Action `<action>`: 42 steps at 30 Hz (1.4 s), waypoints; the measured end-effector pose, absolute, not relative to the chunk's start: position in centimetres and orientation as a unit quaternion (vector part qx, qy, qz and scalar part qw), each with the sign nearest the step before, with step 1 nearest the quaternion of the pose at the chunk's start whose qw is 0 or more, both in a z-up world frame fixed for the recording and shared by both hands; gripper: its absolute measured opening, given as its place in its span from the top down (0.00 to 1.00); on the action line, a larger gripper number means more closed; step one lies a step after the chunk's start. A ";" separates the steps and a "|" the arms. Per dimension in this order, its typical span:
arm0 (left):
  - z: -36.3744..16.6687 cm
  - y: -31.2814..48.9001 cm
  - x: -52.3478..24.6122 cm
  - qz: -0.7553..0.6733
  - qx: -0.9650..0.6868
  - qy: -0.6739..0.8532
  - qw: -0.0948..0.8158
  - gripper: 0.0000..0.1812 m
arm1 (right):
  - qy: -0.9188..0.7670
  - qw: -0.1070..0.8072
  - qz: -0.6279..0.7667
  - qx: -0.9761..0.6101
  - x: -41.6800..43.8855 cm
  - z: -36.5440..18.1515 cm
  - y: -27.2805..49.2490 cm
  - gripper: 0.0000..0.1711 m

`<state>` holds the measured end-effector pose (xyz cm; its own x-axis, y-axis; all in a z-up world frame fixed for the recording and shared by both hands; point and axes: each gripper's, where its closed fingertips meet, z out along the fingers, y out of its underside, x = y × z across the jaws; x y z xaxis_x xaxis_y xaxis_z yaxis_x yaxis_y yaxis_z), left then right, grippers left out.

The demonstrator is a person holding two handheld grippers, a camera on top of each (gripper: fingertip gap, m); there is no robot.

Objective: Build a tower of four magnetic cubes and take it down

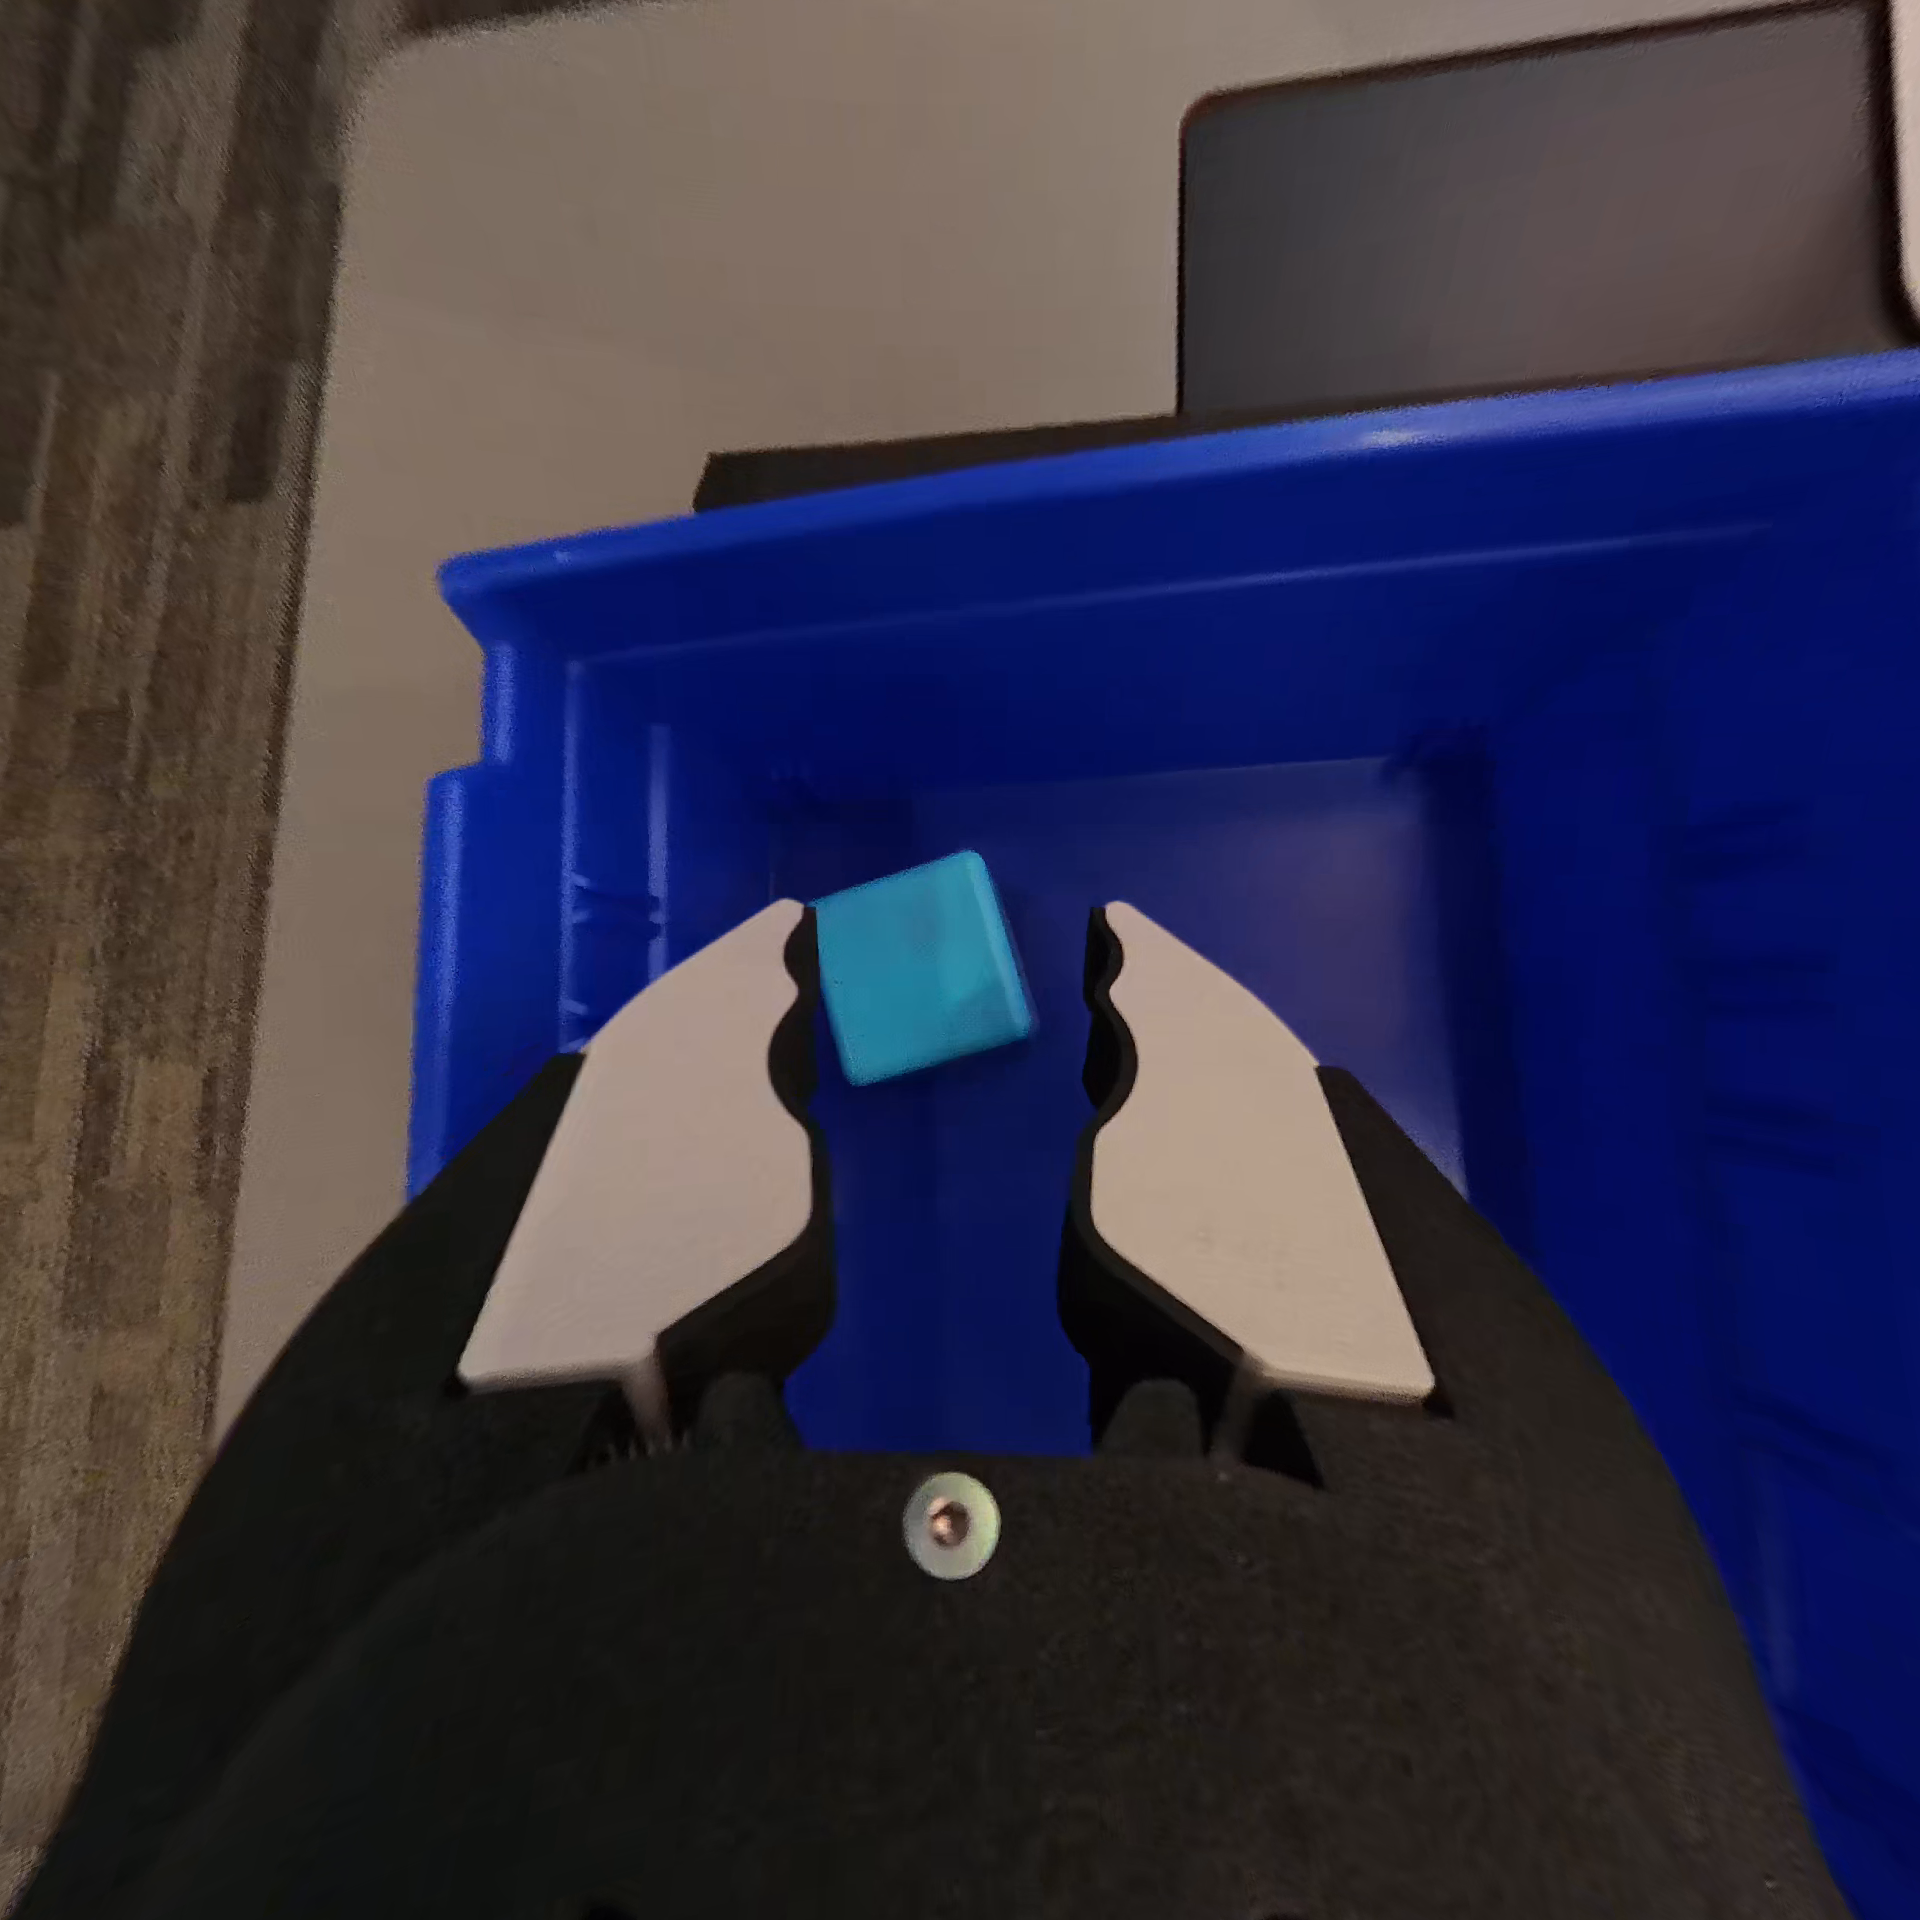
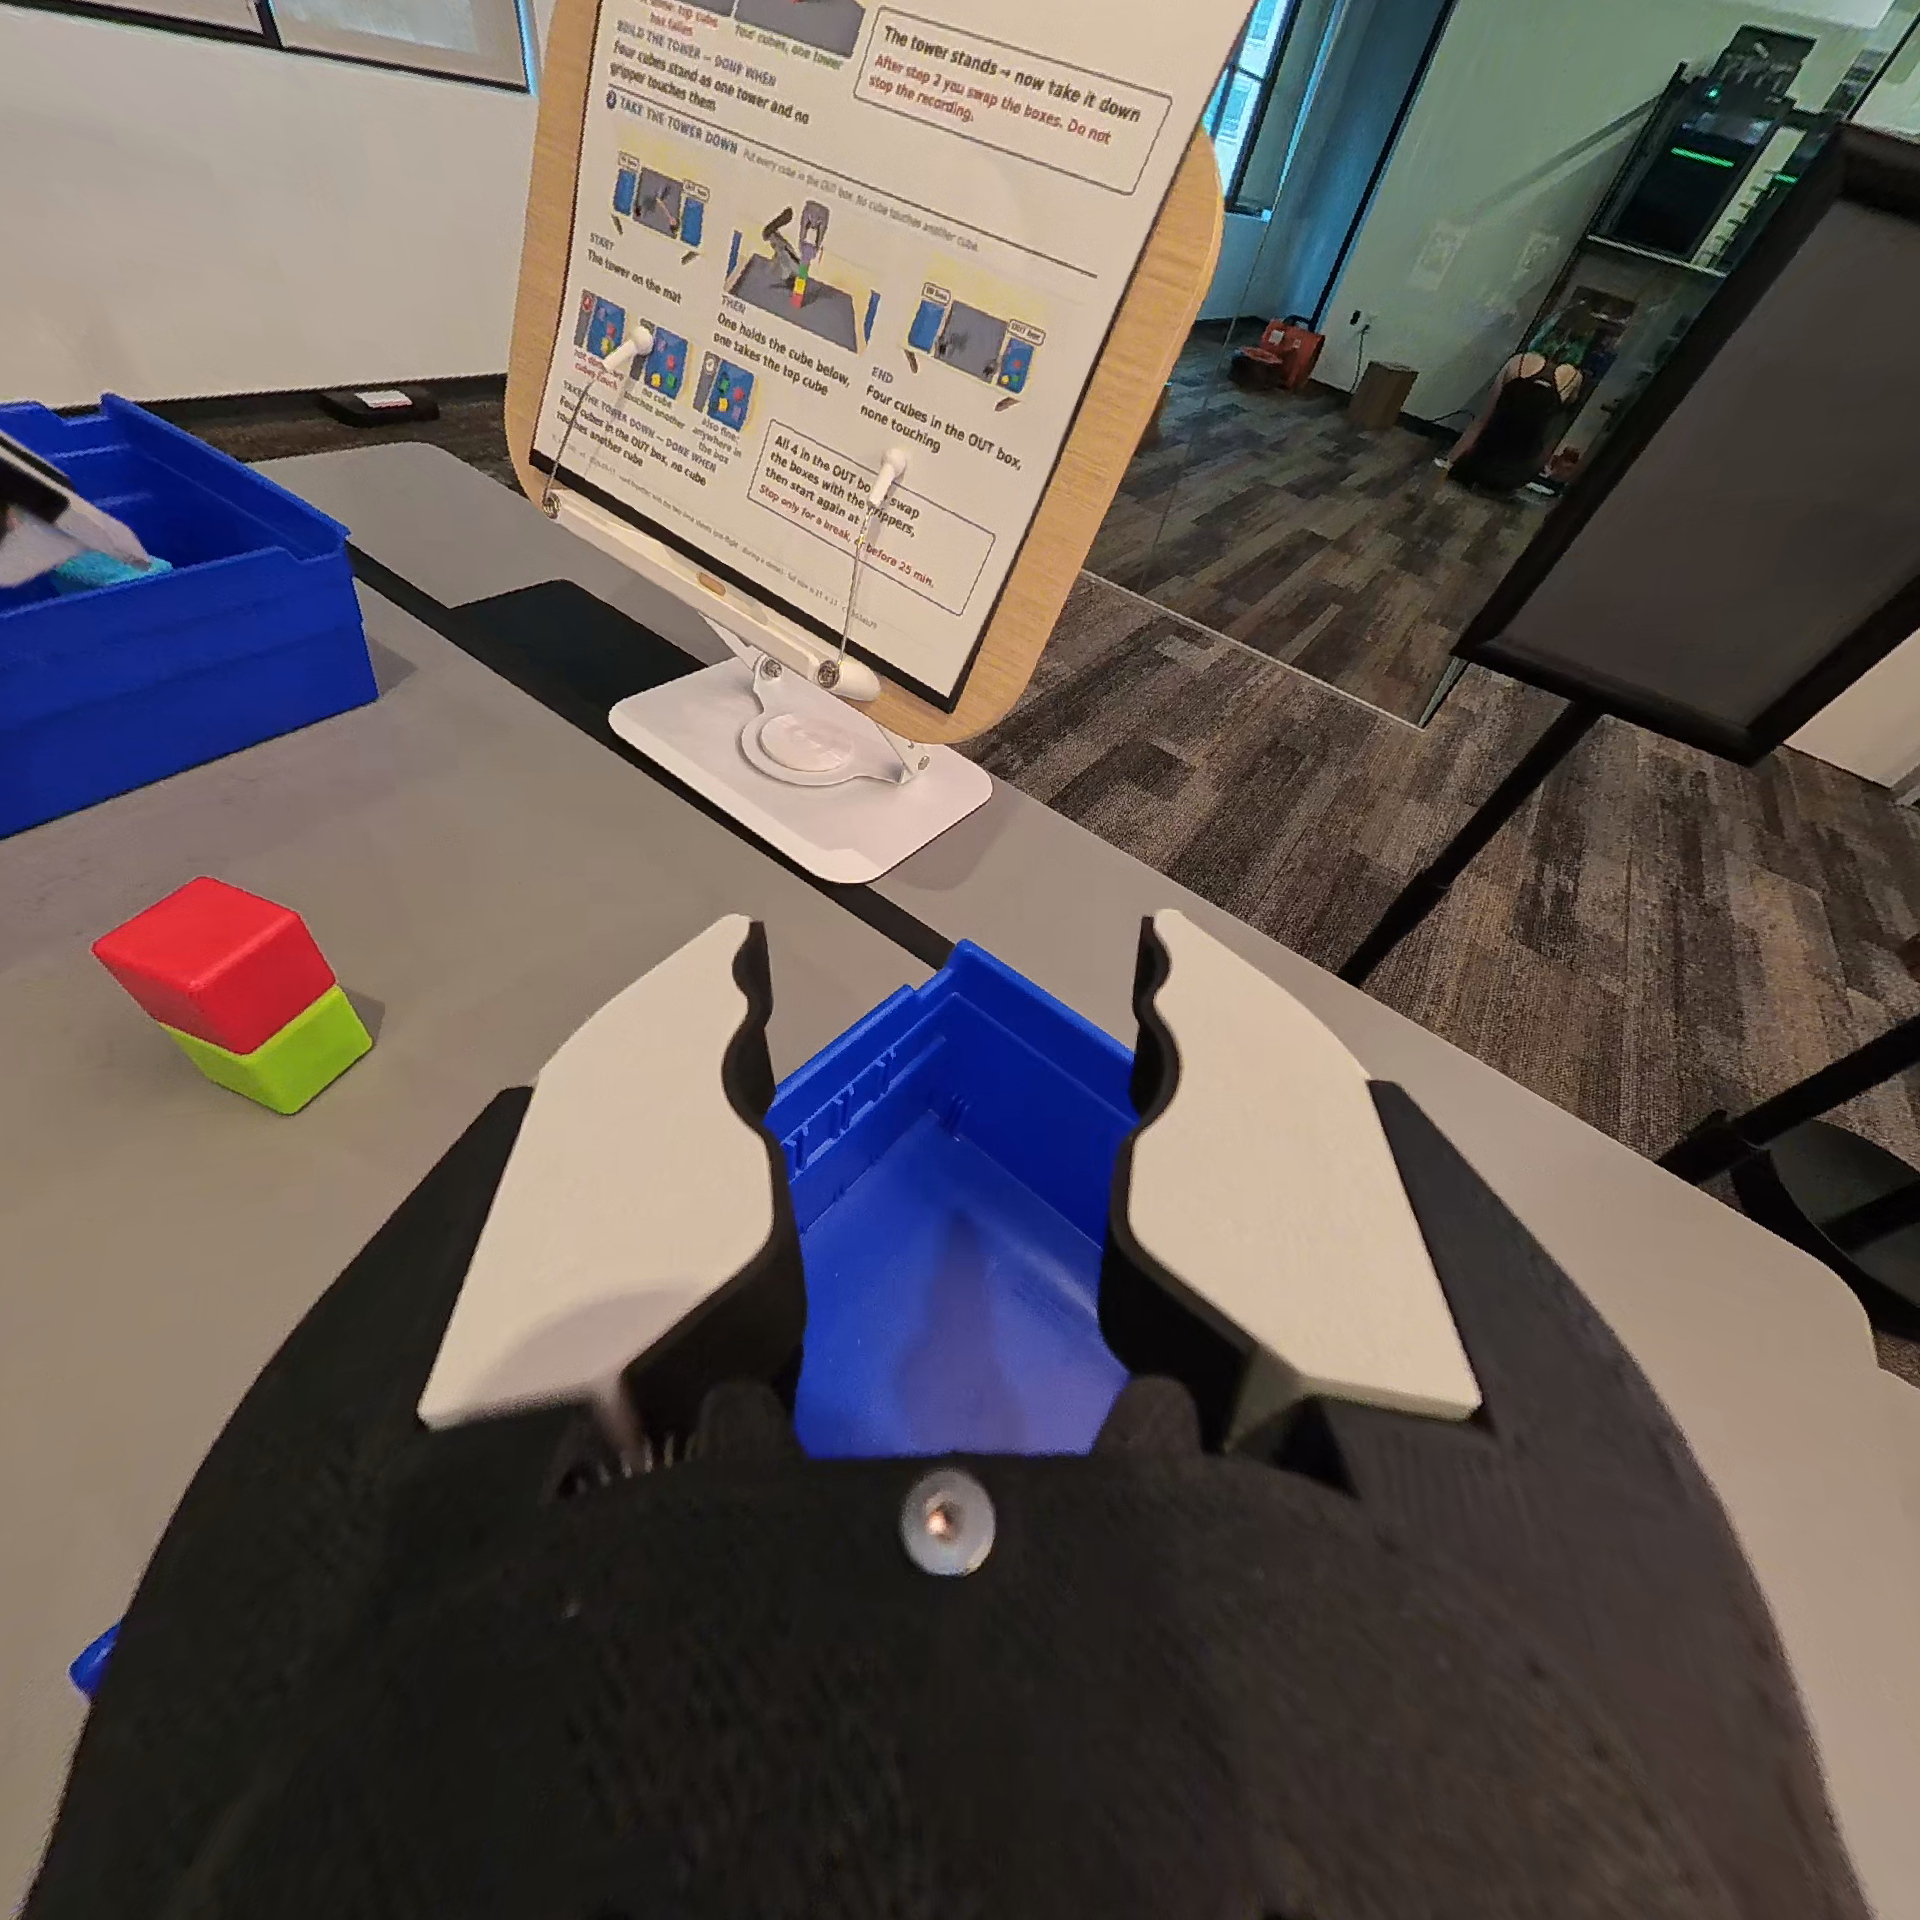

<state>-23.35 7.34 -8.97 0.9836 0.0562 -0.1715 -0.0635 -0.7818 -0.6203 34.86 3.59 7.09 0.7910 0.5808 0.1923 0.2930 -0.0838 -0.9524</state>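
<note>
The left tongs (image 1: 945, 914) hang open over a blue bin (image 1: 1143, 582), a cyan cube (image 1: 920, 966) loose between their tips. The right tongs (image 2: 951, 925) gape, holding nothing, above another blue bin (image 2: 966, 1174). To their left on the grey surface (image 2: 499, 894), a red cube (image 2: 213, 956) sits on a green cube (image 2: 286, 1060).

On the far side of your grey table (image 2: 540, 831) you have a white stand (image 2: 821, 769) holding a wooden board (image 2: 1143, 436) with a printed instruction sheet (image 2: 831, 312). Behind it you see patterned carpet (image 2: 1299, 748) and a dark panel (image 2: 1714, 499) at the right.
</note>
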 end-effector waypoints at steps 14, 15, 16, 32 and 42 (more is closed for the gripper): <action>-10.6 7.0 -25.5 0.113 -0.953 -0.017 0.280 0.70 | -0.325 0.579 0.099 -0.741 33.8 5.6 3.9 0.59; -10.6 7.0 -25.4 0.111 -0.954 -0.009 0.279 0.72 | -0.326 0.578 0.098 -0.742 33.7 5.5 4.0 0.59; -10.7 7.0 -25.3 0.107 -0.955 -0.003 0.276 0.72 | -0.327 0.576 0.098 -0.743 33.7 5.4 4.0 0.59; -12.4 4.1 -22.3 0.031 -0.980 0.051 0.191 0.73 | -0.342 0.558 0.096 -0.750 33.1 4.5 4.0 0.59; -12.7 3.7 -22.3 0.011 -0.979 0.101 0.179 0.73 | -0.351 0.546 0.099 -0.754 32.6 3.8 4.0 0.59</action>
